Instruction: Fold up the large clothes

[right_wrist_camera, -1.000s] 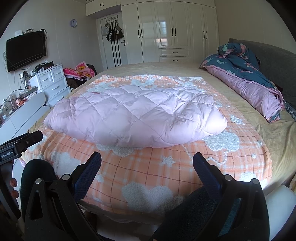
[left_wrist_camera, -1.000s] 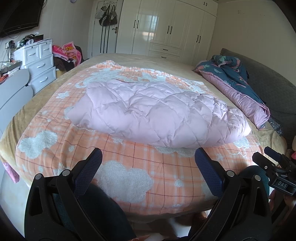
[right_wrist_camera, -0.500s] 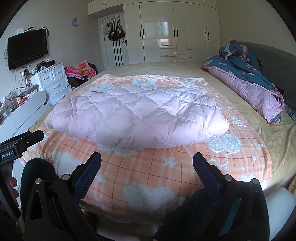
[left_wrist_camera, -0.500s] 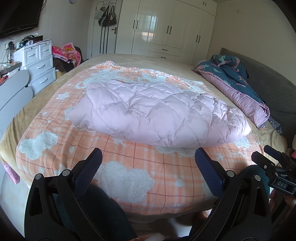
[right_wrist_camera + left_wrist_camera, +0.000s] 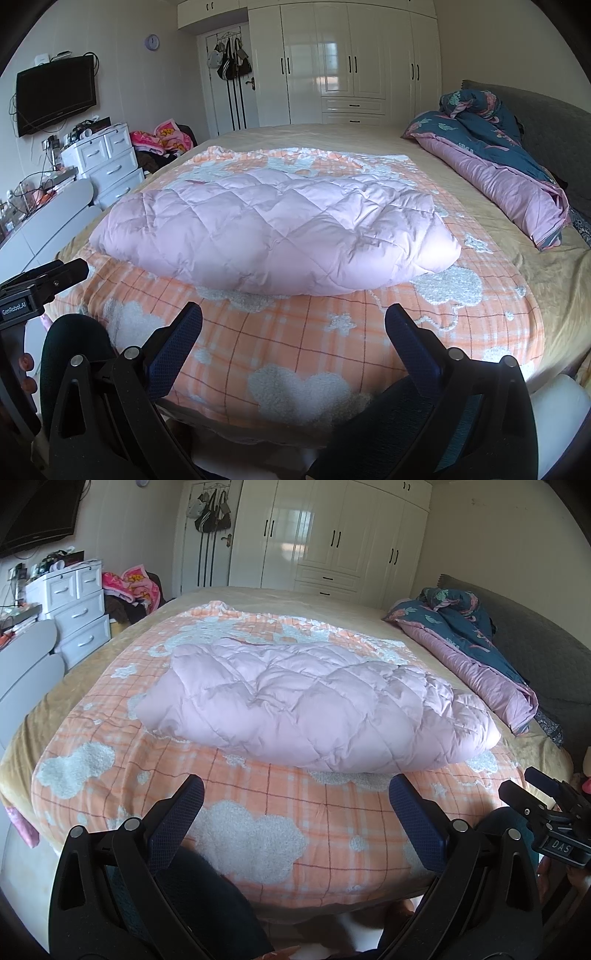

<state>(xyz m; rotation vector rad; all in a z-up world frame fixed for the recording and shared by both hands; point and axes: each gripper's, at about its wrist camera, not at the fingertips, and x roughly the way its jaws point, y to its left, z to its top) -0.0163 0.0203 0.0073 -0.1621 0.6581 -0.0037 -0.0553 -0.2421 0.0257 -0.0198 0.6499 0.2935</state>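
A puffy pink quilted coat [image 5: 310,705] [image 5: 273,229] lies folded in a wide bundle across the middle of the bed, on an orange checked blanket [image 5: 258,812] [image 5: 295,343] with white cloud shapes. My left gripper [image 5: 295,801] hangs open at the bed's near edge, well short of the coat, nothing between its blue pads. The right gripper [image 5: 293,325] is likewise open and empty, held low before the blanket's front edge. Each view catches the other gripper at its side: the right gripper [image 5: 546,805] and the left gripper [image 5: 44,284].
A rolled blue and pink duvet [image 5: 476,642] [image 5: 498,162] lies along the right side by the grey headboard [image 5: 546,118]. White drawers [image 5: 77,602] and a grey board [image 5: 48,221] stand left of the bed. White wardrobes [image 5: 351,62] fill the far wall.
Both views have tilted slightly upward and shifted a little; the coat and blanket lie as before and both grippers stay open.
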